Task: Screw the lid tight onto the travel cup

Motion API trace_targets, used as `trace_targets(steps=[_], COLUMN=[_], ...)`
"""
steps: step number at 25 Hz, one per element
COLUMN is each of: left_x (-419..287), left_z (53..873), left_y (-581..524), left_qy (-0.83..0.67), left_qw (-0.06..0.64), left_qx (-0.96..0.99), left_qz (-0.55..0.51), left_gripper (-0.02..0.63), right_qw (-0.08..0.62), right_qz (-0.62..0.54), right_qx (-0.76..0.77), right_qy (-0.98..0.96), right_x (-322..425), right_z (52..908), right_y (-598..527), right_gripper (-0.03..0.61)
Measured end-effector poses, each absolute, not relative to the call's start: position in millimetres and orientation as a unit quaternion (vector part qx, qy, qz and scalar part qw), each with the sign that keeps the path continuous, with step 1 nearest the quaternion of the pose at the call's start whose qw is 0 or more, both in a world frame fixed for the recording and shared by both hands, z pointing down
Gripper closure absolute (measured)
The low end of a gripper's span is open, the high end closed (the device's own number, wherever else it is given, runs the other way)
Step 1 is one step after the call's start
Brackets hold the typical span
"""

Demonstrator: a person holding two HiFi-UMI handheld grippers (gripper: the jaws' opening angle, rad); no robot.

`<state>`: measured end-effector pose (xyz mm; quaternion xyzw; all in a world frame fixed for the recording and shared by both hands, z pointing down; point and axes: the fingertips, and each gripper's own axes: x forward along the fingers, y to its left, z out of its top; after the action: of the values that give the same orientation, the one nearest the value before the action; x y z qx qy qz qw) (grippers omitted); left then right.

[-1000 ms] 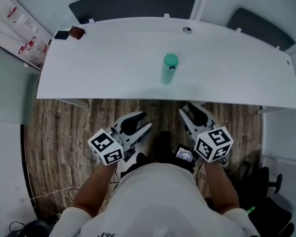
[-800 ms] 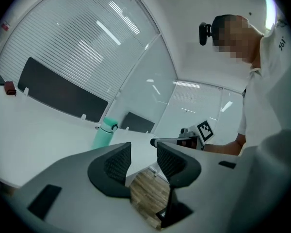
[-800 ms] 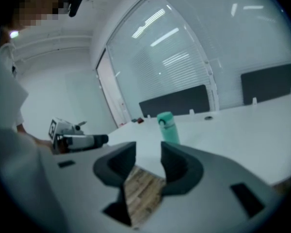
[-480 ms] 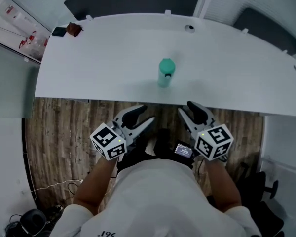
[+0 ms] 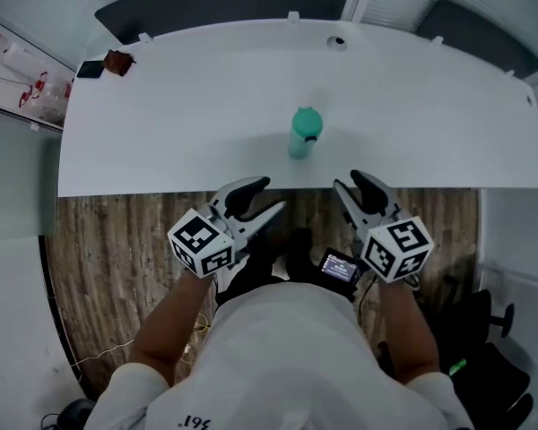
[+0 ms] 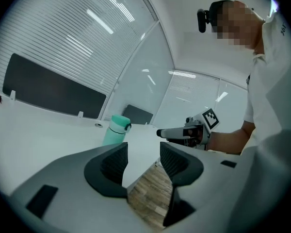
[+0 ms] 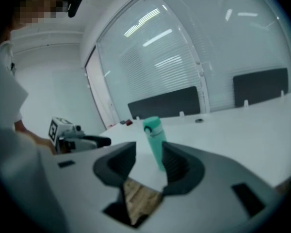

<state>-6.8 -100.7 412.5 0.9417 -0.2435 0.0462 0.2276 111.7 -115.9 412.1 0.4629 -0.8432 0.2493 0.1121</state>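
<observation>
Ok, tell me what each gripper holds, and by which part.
Nothing. The left gripper has just been opening its fingers, the right gripper stands open; both are empty. The cup stands on the table.

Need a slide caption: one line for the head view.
Left gripper, jaws just opened wider, and right gripper, both empty, face the mint travel cup upright on the white desk.
</observation>
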Motion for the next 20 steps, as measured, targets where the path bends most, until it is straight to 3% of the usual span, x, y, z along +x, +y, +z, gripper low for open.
trace_targets(steps=[9,20], left_x=[9,42], left_z=[432,476], left_y=[-154,-207], left_qy=[-0.213,-0.167], left_qw=[0.176,0.098], left_qx=[0.957,0.967], left_qz=[0.086,0.167], left_gripper=[0.346,0.252], right_qw=[0.131,0.206], right_qz=[0.204,0.143], right_qx=[0.462,0.411], right_qy=[-0.853,-0.876], right_x=[93,53], right_z=[399,411], right_y=[-165,-213], right_gripper=[0.39,0.296])
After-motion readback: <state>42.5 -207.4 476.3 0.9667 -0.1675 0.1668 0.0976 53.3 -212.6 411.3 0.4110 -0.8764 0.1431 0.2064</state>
